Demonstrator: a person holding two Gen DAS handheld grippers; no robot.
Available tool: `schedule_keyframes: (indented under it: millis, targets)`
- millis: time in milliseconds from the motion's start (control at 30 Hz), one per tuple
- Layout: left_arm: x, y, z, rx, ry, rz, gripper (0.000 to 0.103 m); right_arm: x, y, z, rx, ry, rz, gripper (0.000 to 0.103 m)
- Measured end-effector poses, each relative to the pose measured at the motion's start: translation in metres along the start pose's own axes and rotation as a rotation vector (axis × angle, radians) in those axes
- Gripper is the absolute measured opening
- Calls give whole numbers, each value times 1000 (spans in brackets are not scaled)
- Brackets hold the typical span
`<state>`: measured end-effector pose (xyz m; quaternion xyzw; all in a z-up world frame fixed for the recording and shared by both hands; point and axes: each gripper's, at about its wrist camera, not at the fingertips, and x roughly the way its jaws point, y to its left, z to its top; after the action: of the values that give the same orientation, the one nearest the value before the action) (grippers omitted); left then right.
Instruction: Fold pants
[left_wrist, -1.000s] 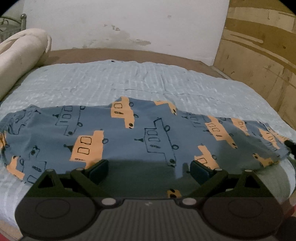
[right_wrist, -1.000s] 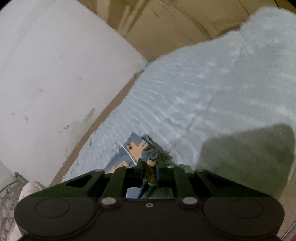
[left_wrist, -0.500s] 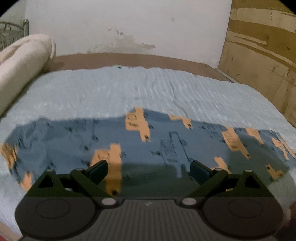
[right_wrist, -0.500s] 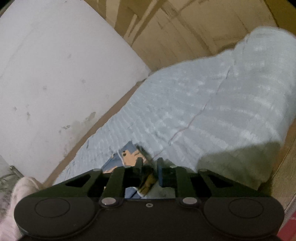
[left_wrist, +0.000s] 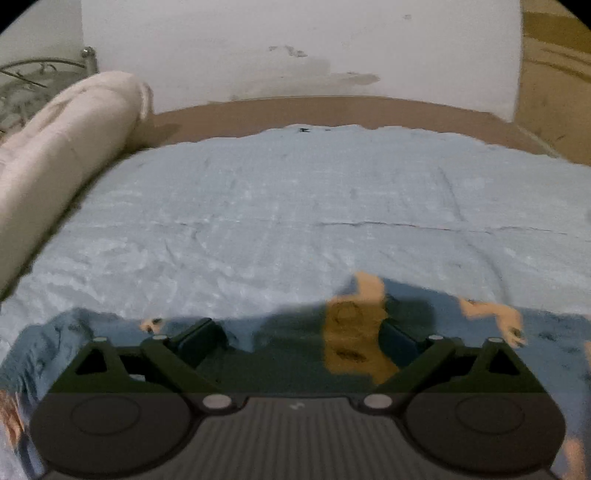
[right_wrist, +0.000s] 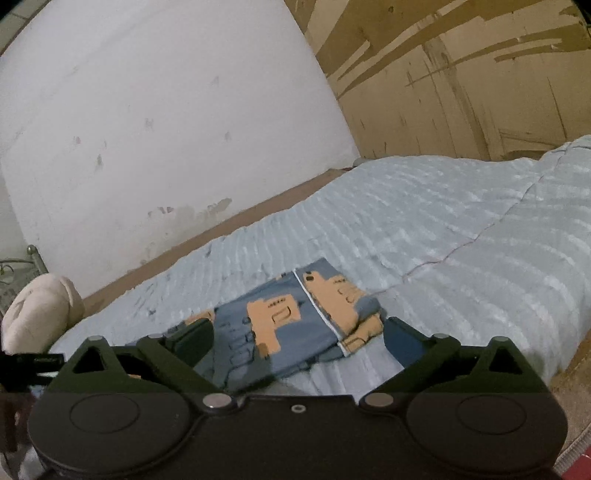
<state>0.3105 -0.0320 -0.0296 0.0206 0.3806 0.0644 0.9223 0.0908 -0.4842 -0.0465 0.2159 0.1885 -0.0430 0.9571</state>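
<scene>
A: Right gripper has let go of the leg cuff since a second ago; fingers now spread above it. Left gripper also spread, empty.

B: Pants lie flat lengthwise on the bedspread. Pinch both cuff layers together, carry toward the waistband, edges aligned.

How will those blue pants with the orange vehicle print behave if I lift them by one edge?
Probably floppy: the blue pants with orange vehicle print lie limp and flat on the light blue textured bedspread, so the free part would likely drape down. Likely light, since the cloth looks thin. The folded hem layers may slide apart, as nothing pins them; both tongs are open.
</scene>
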Motion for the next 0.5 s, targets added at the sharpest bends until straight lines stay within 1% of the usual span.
schedule_keyframes:
  millis: [67, 167, 233, 300, 367, 433, 467, 500]
  targets:
    - [11, 0, 6, -15, 4, 24, 98, 0, 2, -2, -22, 0, 0, 100]
    - [25, 3, 15, -46, 23, 40, 101, 4, 7, -6, -58, 5, -9, 102]
    - [26, 6, 19, -65, 35, 40, 101, 7, 9, -6, -77, 10, -18, 102]
    - [17, 5, 17, -70, 15, 30, 99, 7, 10, -4, -75, 12, -19, 102]
    - [0, 4, 12, -66, -20, 3, 99, 8, 7, -2, -50, 21, -12, 102]
    - [-16, 1, 8, -66, -56, -43, 101, 6, 4, 1, -12, 39, 1, 102]
    - [-25, -1, 5, -63, -69, -71, 102, 4, 4, 2, 5, 51, 12, 102]
    - [-37, -5, -1, -51, -86, -119, 102, 3, 3, 4, 21, 66, 25, 102]
